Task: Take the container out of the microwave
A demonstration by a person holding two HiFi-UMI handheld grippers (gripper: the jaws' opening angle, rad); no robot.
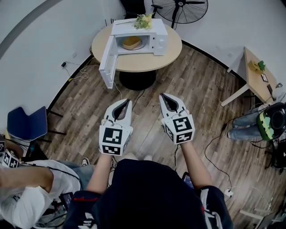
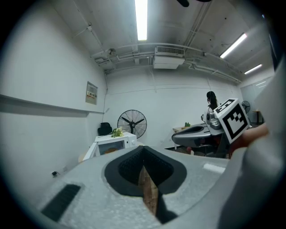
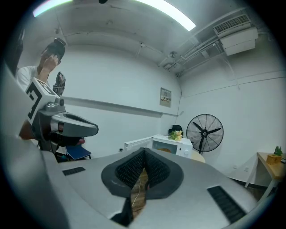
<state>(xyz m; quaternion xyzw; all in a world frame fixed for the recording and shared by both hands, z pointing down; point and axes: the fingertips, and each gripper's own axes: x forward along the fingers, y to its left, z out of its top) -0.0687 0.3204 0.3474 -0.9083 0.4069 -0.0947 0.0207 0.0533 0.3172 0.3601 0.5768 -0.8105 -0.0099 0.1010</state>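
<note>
Room: white walls and a wood-plank floor [image 1: 196, 89], with a standing fan [image 1: 181, 10] at the far wall.
Counter: a round counter [image 1: 172, 53] stands well ahead of the person and carries a white microwave [image 1: 156, 38] with a bunch of flowers [image 1: 143, 20] on top.
Microwave door: the door [image 1: 107, 60] is swung fully open on its left hinge and juts out toward the person.
Container: the container [image 1: 131, 43] sits inside the open cavity on the turntable with something yellow-orange in it. It is not yet touched.
Left gripper: the left gripper [image 1: 125, 102] is held out level in front of the body. Its jaws are closed tip to tip with nothing between them.
Right gripper: the right gripper [image 1: 164, 95] is beside the left one and a little apart. Its jaws are likewise pressed together and empty.
Key relation: the container lies straight ahead and well apart from both grippers, which are about equally far from it. The left gripper is almost in line with it. The right gripper would have to angle across toward the left.
Watch-out: the open door stands just left of the left gripper's line, so I judge the reach must go in to the right of the door edge.
Stage: approach only. Either gripper would need its jaws opened before a grasp.
</note>
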